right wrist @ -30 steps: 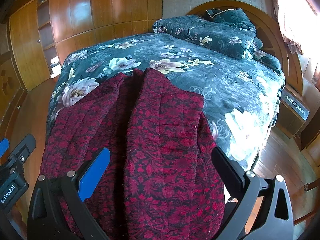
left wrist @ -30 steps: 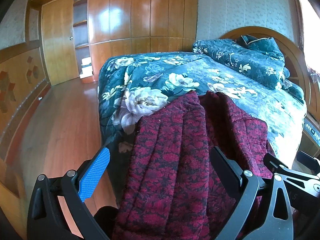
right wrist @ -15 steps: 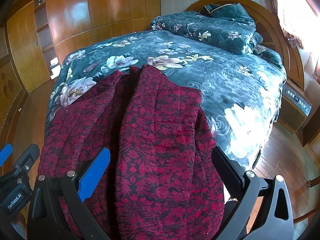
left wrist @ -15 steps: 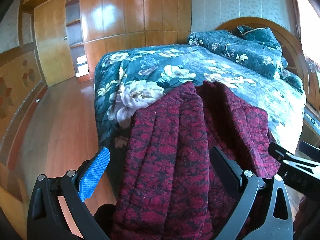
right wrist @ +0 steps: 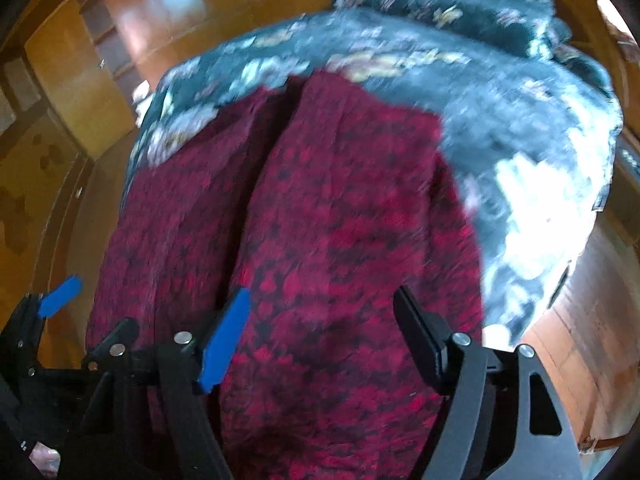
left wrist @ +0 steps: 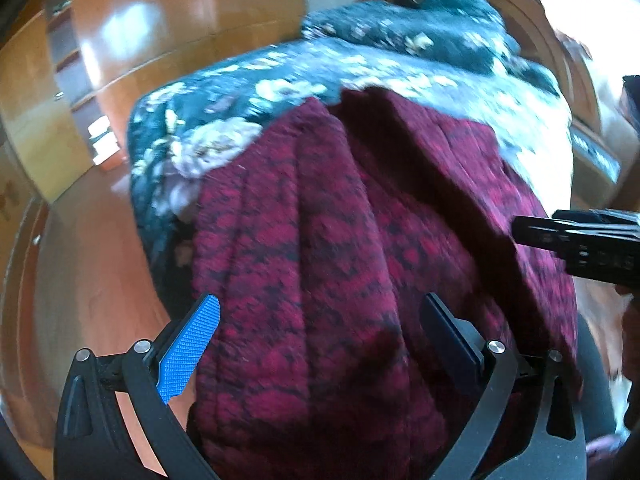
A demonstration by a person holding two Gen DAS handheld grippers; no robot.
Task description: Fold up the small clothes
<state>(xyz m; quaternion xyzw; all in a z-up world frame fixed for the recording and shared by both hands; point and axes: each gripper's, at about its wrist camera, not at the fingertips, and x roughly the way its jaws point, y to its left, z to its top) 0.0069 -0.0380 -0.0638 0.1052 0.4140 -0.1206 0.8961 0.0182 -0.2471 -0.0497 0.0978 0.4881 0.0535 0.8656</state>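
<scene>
A: Where is the red cloth [left wrist: 344, 240] seen?

B: It is spread on the near end of the bed [left wrist: 400, 68], over the green flowered cover. Part of it is draped down past the bed's edge. A long fold is seen down its middle. Both pictures are blurred.

A: How is the left gripper [left wrist: 320, 340] held?

B: Its jaws are spread wide. The blue pad [left wrist: 190, 346] is seen at the cloth's left edge, over the wood floor [left wrist: 80, 264]. The black finger [left wrist: 450, 334] is seen over the cloth, more to the right. The cloth's near end is seen between the two. Whether the cloth is touched cannot be told.

A: And the right gripper [right wrist: 324, 340]?

B: It is spread too, though less wide. The blue pad [right wrist: 224, 340] is seen near the cloth's middle fold. The black finger [right wrist: 420, 340] is seen near the cloth's right edge. The cloth is framed between them, and no pinch is seen.

A: Is one gripper seen from the other?

B: Yes. From the left camera, the right one is seen as a dark bar at the cloth's right side. From the right camera, the left one's blue tip [right wrist: 60, 296] is seen just off the cloth's left edge.

A: What is behind the bed?

B: A folded quilt [right wrist: 448, 0] is seen at the far end. Wood walls [left wrist: 168, 32] are seen on the left.
</scene>
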